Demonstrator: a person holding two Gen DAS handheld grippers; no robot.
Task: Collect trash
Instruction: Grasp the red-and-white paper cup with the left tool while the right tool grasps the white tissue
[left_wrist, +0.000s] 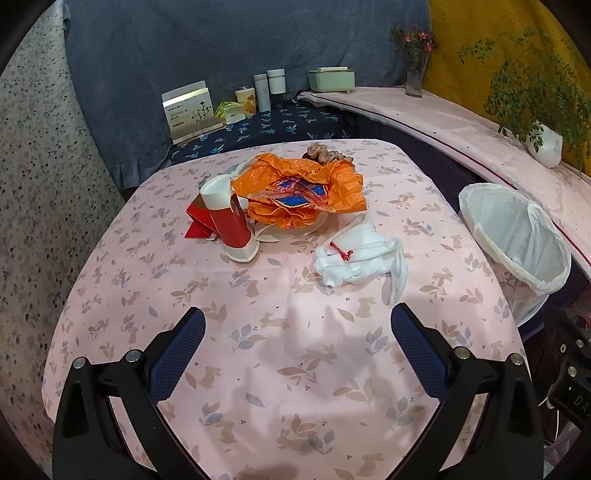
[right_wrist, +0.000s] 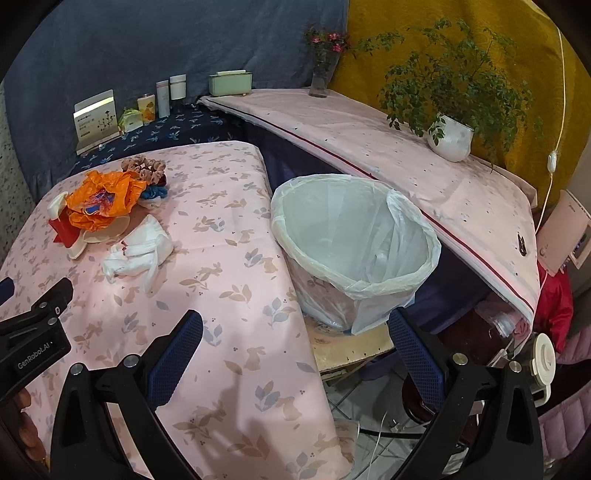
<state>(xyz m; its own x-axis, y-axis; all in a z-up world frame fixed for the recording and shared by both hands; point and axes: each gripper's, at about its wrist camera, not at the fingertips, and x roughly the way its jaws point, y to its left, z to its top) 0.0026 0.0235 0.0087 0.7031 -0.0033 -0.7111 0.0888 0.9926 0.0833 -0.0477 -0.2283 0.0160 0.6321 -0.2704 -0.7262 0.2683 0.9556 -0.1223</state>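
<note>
Plainly, nothing is collected yet: the left gripper (left_wrist: 298, 332) hovers over the pink rabbit-print tablecloth (left_wrist: 295, 387) with its blue-padded jaws spread wide and empty, and the right gripper (right_wrist: 295, 336) hangs likewise apart and empty, straddling the table edge.

In the left wrist view the trash sits toward twelve o'clock: a crumpled orange plastic bag (left_wrist: 303, 190) lies on a pale paper plate (left_wrist: 288, 232), a red-and-white paper cup (left_wrist: 231, 221) leans at eleven o'clock, and a wad of white tissue (left_wrist: 360, 258) lies at one o'clock, just apart from the plate. The white-lined waste bin (right_wrist: 354, 243) stands off the table's right side, at twelve o'clock in the right wrist view.

The risks are likely these: the loose orange bag may slip out of a shallow pinch; pulling it could drag the plate or tip the cup; the tissue could shed pieces; jaws closing low could snag the tablecloth. The brown ruffled hair tie (right_wrist: 144, 168) beside the bag might be swept along by mistake.
</note>
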